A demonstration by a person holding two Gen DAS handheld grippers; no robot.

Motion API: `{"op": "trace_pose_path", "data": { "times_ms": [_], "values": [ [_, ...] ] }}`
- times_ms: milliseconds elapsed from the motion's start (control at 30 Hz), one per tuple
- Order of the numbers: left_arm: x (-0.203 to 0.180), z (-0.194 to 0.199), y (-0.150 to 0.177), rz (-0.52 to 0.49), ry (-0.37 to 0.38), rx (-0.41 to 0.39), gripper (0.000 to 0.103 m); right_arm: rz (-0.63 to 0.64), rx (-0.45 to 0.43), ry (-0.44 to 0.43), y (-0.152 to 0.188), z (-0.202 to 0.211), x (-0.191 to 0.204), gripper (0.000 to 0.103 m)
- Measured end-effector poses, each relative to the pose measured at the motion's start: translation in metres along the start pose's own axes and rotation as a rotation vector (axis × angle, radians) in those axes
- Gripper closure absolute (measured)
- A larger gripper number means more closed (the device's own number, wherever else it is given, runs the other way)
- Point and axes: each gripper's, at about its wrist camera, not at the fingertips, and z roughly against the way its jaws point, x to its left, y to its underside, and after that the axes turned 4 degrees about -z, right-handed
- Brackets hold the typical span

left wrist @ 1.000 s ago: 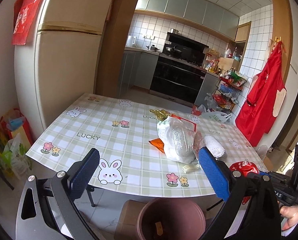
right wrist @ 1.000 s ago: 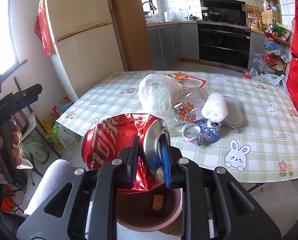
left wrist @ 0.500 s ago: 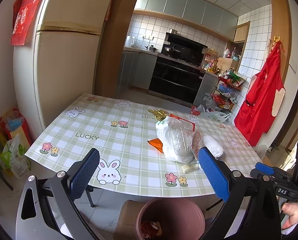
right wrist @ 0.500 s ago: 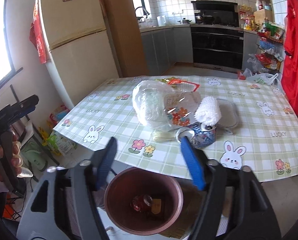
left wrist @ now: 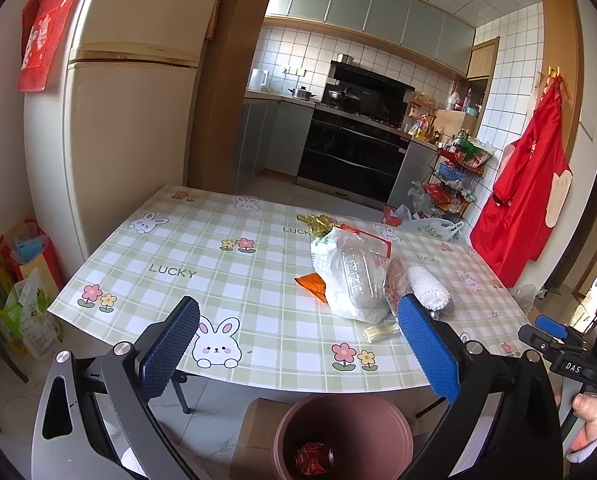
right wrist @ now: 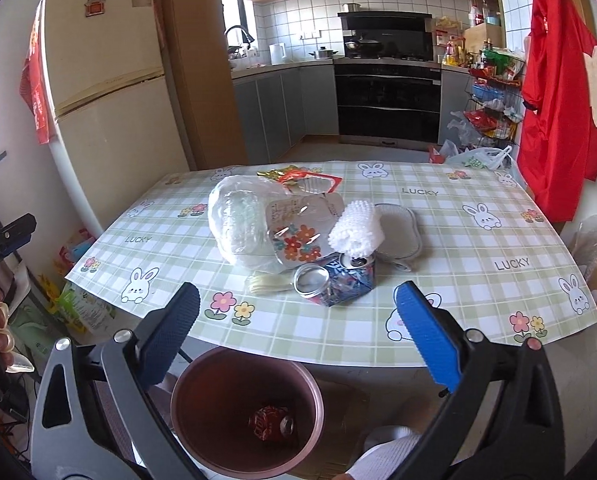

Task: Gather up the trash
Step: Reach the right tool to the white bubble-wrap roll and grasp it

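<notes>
Both tongs hang over the near edge of the tabletop (right wrist: pixel 438 216), and both are released. The right tongs (right wrist: pixel 296 320) are opening, jaws spread wide with nothing between them; the left tongs (left wrist: pixel 298 338) gape just as wide and grip nothing.

On the checked cloth with its rabbits and flowers, the trash sits bunched near the middle. Biggest is a clear plastic bag (right wrist: pixel 238 220) at about ten o'clock in the heap. Touching it on the three o'clock side lies a flowered plastic packet (right wrist: pixel 298 236), and against that a white foam net sleeve (right wrist: pixel 356 230), resting partly on a grey pad (right wrist: pixel 398 236). At six o'clock in the pile, nearest the table edge, lies a crushed blue can (right wrist: pixel 338 280). A red-edged wrapper (right wrist: pixel 314 180) and some gold foil (right wrist: pixel 272 174) lie at twelve o'clock, behind the bag.

Below the table edge stands a brown waste bin (right wrist: pixel 202 376), directly under the right tongs. At its bottom lies a crushed red can (right wrist: pixel 270 426), on its side.
</notes>
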Motion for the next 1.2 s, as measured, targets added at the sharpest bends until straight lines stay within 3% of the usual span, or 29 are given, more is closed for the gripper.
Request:
{"op": "trace_pose_path", "data": {
  "times_ms": [500,833,1200],
  "values": [
    [-0.02,-0.05,-0.001,-0.032,0.035,0.086,0.006,-0.045,0.036,0.067,-0.003,-0.031,-0.037,0.006],
    [-0.03,-0.074,-0.013,-0.051,0.06,0.101,0.006,-0.057,0.04,0.089,-0.018,-0.049,-0.045,0.006],
    [-0.027,-0.113,-0.02,-0.044,0.067,0.145,0.006,-0.125,0.092,0.037,-0.041,-0.104,-0.075,0.006]
  ]
}}
